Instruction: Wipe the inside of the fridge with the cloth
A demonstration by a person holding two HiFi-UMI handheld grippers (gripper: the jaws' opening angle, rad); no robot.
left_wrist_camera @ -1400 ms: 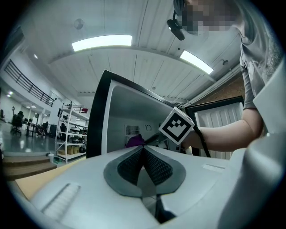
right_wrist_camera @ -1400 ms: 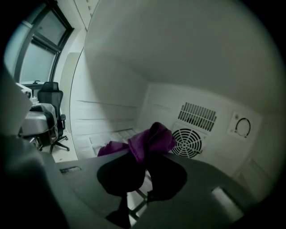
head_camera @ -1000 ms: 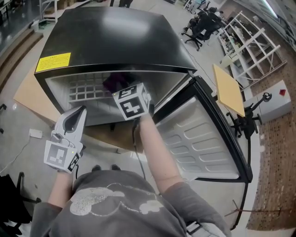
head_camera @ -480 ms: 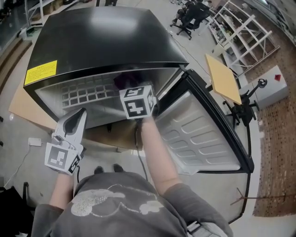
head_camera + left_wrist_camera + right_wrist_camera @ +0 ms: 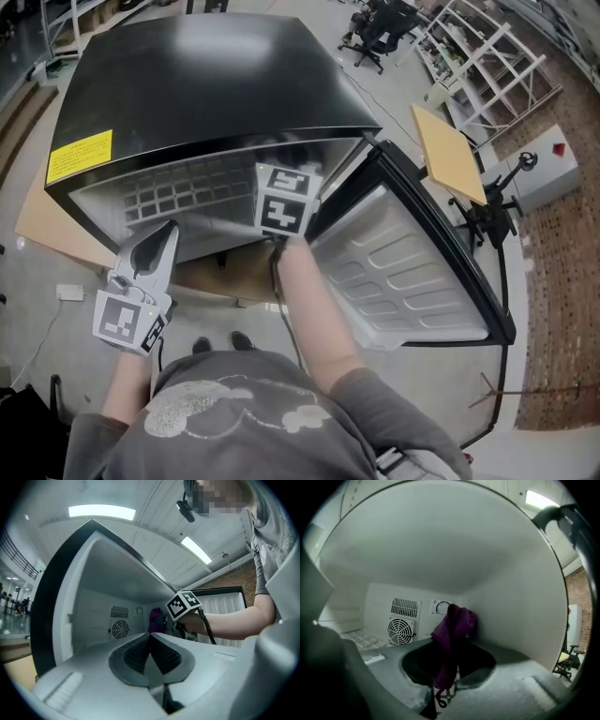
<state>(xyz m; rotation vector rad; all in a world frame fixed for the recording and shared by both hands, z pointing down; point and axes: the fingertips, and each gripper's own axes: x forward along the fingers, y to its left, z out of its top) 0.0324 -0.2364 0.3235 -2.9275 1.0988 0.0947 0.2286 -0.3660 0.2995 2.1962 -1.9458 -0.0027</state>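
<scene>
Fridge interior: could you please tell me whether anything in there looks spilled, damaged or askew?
Nothing stands out. The fridge looks clean and undamaged inside, and the right gripper holds the purple cloth within it.

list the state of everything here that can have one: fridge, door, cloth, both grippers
fridge: open, with the right gripper inside it
fridge door: swung wide open
purple cloth: bunched up, clamped between the right gripper's jaws, inside the fridge
right gripper: shut on the purple cloth
left gripper: jaws together, nothing between them, held outside the fridge opening
</scene>
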